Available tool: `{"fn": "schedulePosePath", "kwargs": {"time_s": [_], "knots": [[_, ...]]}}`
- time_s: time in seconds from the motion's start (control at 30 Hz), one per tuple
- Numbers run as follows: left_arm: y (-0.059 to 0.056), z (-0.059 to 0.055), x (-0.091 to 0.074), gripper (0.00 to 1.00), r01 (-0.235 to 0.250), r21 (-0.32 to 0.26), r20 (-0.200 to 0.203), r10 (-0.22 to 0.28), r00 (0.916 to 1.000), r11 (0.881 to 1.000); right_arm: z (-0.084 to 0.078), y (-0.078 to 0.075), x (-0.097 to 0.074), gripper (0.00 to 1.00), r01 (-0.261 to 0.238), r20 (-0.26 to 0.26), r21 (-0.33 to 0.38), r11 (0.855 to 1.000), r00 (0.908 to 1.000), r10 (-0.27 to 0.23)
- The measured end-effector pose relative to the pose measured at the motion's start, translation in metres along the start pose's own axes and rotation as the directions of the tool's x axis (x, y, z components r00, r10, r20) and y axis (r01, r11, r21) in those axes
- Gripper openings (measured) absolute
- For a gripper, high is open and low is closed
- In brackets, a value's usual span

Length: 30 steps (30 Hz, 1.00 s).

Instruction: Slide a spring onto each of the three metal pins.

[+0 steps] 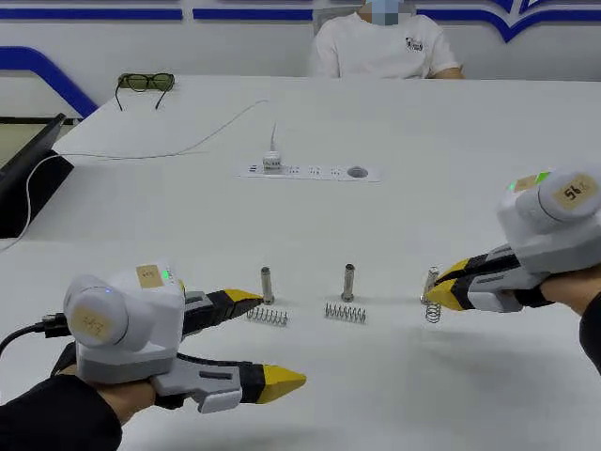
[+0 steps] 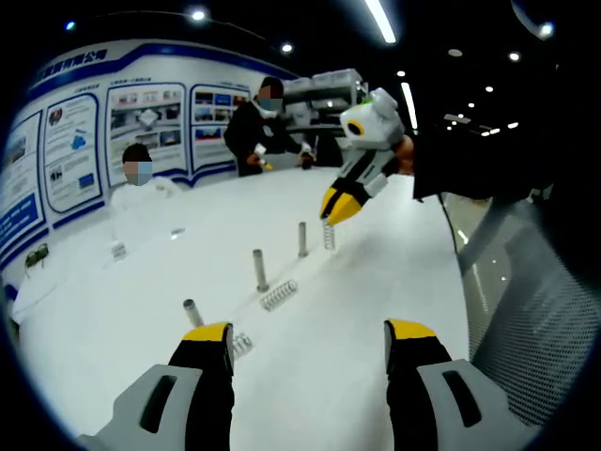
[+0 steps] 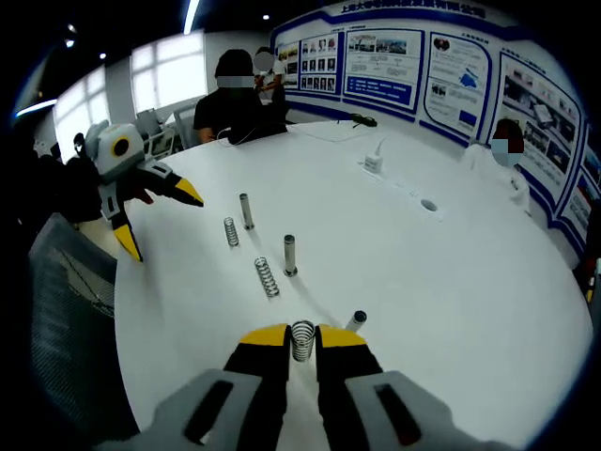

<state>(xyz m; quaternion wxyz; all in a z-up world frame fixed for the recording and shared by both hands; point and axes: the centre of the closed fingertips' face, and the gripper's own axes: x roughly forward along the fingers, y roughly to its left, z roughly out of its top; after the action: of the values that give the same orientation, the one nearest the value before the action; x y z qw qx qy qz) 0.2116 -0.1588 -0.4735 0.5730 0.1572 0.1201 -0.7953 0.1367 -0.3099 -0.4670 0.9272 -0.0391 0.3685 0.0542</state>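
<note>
Left tongs [image 1: 280, 338]: spread wide, empty | right tongs [image 1: 438, 297]: clamped on one spring [image 3: 301, 340], just beside right pin [image 1: 431, 280] | second spring [image 1: 268, 316], third spring [image 1: 345, 312]: flat on counter [image 1: 376, 395] beside left pin [image 1: 267, 285], middle pin [image 1: 348, 282] | progress: no pin sleeved, three outstanding.

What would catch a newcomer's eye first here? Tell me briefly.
The right gripper, at right in the head view, is shut on a spring beside the right pin. The left pin and middle pin stand bare on the white table, loose springs lying before them. The left gripper hangs open at lower left.
</note>
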Motion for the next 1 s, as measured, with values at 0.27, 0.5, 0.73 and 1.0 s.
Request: {"fn": "schedulePosePath", "kwargs": {"time_s": [0.27, 0.5, 0.73, 1.0], "knots": [[0.006, 0.000, -0.004, 0.66, -0.020, -0.018, 0.015, 0.020, 0.9997, 1.000, 0.009, -0.006, -0.007, 0.12, 0.017, 0.020, 0.006, 1.000, 0.9996, -0.017], [0.014, -0.003, -0.011, 0.67, -0.046, -0.030, 0.021, 0.047, 0.9987, 0.999, 0.019, -0.011, -0.011, 0.12, 0.029, 0.039, 0.008, 1.000, 0.9988, -0.029], [0.015, -0.006, -0.015, 0.67, -0.062, -0.040, 0.020, 0.063, 0.9978, 0.997, 0.026, -0.017, -0.012, 0.12, 0.043, 0.054, 0.009, 0.999, 0.9976, -0.044], [0.016, -0.007, -0.016, 0.67, -0.069, -0.046, 0.022, 0.070, 0.9973, 0.997, 0.034, -0.025, -0.014, 0.12, 0.066, 0.076, 0.013, 0.998, 0.9949, -0.066]]}}
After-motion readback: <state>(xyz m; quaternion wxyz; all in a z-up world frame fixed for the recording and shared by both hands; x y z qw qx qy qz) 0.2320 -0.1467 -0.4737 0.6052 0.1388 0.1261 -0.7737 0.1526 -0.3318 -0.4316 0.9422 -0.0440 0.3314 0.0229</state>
